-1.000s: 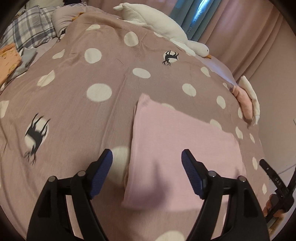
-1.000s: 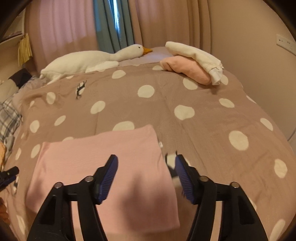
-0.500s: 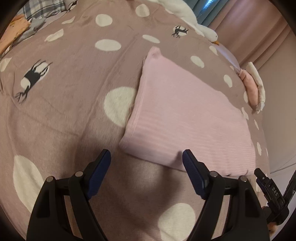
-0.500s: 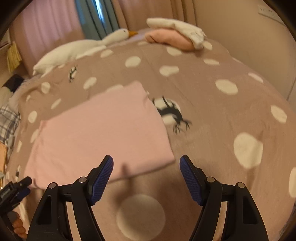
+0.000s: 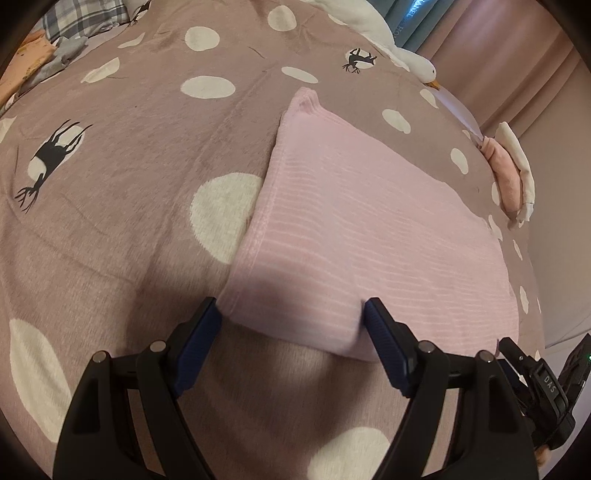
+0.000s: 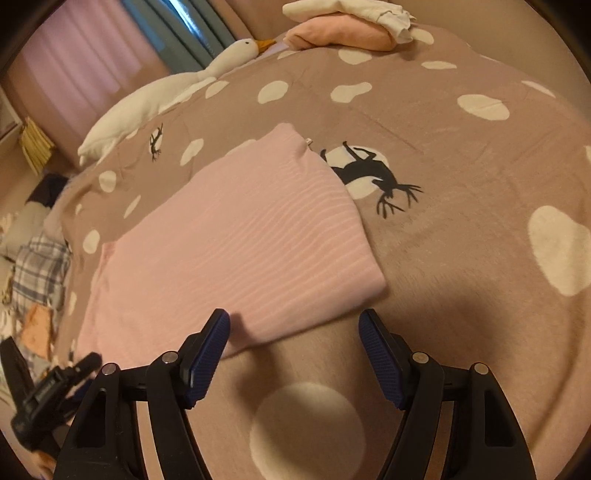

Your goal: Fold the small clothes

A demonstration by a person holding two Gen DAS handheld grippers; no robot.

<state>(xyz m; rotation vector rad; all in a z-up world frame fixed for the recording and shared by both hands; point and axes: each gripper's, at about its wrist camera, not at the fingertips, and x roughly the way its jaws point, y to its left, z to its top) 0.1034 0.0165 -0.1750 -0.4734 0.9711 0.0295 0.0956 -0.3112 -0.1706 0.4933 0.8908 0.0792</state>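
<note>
A folded pink ribbed garment [image 5: 362, 229] lies flat on the dotted mauve bedspread [image 5: 122, 206]; it also shows in the right wrist view [image 6: 229, 251]. My left gripper [image 5: 291, 317] is open, its blue pads straddling the garment's near left corner. My right gripper [image 6: 293, 328] is open, low over the bedspread at the garment's near right edge, with the corner between its pads. Neither holds anything.
A white plush goose [image 6: 162, 92] lies along the far side by the curtains. A folded peach and white pile [image 6: 347, 26] sits at the far right of the bed. Plaid and orange clothes [image 5: 55, 40] lie at the far left.
Both grippers pulled back off the garment toward its near edge, then closed in on it again. They stayed open.
</note>
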